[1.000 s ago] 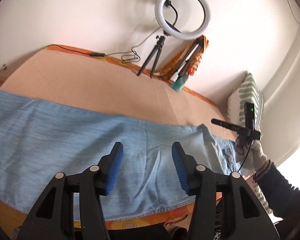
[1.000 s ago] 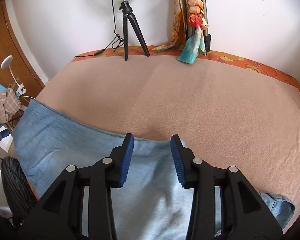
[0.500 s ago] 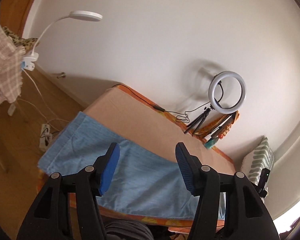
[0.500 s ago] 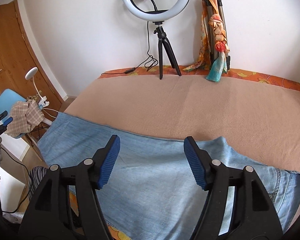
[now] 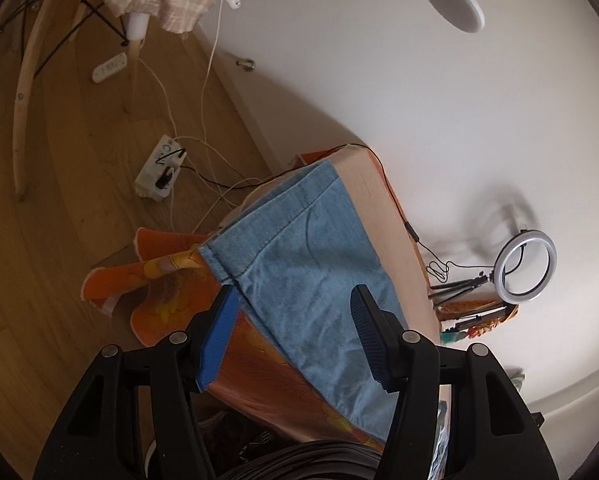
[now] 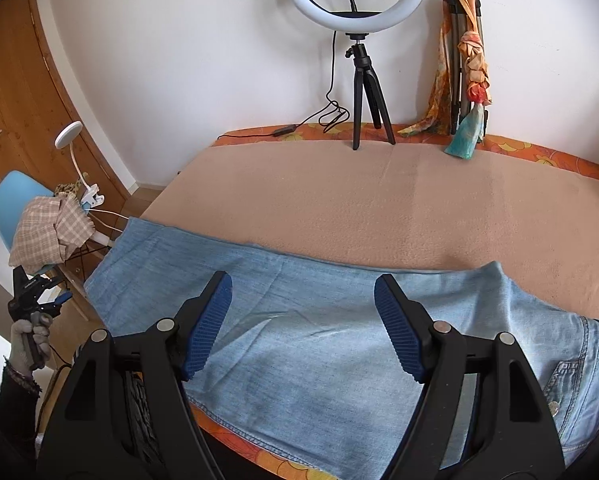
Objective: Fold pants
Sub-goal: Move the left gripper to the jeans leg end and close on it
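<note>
Light blue denim pants (image 6: 299, 332) lie flat along the near edge of a bed with a tan blanket (image 6: 399, 200), waistband at the right (image 6: 571, 372), leg hems at the left. My right gripper (image 6: 303, 320) is open and empty above the middle of the pants. My left gripper (image 5: 291, 332) is open and empty, held off the bed's left end near the leg hems (image 5: 259, 248). It also shows small at far left in the right wrist view (image 6: 31, 292).
A ring light on a tripod (image 6: 355, 40) and a folded stand with a scarf (image 6: 467, 60) stand by the far wall. A blue chair with checked cloth (image 6: 47, 232) and a clip lamp (image 6: 69, 136) stand left of the bed. A power strip and cables (image 5: 159, 168) lie on the floor.
Both grippers opened wider and drew back from the pants. The left gripper swung out past the left end of the bed and now faces the leg hems.
</note>
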Demonstrator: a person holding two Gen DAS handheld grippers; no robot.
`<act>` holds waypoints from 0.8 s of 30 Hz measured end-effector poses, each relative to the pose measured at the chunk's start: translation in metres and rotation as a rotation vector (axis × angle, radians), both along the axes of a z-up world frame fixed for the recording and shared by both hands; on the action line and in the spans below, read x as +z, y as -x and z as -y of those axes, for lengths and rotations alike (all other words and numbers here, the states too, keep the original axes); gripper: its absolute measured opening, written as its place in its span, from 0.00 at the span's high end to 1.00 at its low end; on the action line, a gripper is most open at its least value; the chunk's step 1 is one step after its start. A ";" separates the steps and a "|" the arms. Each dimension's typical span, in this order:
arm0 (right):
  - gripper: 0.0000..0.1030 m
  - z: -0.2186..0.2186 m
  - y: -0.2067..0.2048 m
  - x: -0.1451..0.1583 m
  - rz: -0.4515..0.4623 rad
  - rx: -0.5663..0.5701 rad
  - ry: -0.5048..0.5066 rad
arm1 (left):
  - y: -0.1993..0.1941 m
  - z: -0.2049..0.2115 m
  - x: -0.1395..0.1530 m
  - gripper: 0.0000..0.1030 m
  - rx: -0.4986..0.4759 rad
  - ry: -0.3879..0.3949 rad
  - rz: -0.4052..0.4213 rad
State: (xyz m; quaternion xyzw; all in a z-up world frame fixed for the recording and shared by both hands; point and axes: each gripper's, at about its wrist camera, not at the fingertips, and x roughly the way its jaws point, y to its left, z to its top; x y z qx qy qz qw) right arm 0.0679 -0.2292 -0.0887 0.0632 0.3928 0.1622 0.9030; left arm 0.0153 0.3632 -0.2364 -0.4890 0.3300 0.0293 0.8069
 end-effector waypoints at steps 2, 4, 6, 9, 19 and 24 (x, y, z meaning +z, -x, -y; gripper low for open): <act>0.26 -0.009 0.001 0.003 0.003 0.004 0.007 | -0.004 -0.006 -0.011 0.44 0.016 0.020 -0.003; 0.26 -0.017 0.002 0.005 0.004 0.008 0.008 | -0.009 -0.010 -0.022 0.44 0.028 0.042 -0.013; 0.26 -0.023 0.003 0.007 0.008 0.011 0.006 | -0.014 -0.012 -0.032 0.44 0.029 0.064 -0.017; 0.26 -0.029 0.004 0.007 0.013 0.009 0.002 | -0.020 -0.014 -0.045 0.44 0.038 0.093 -0.028; 0.26 -0.033 -0.002 0.003 -0.005 -0.020 -0.015 | -0.010 -0.016 -0.033 0.44 0.087 0.109 0.069; 0.26 -0.040 -0.008 -0.003 -0.017 -0.011 -0.021 | -0.023 -0.009 -0.020 0.44 0.028 0.034 0.078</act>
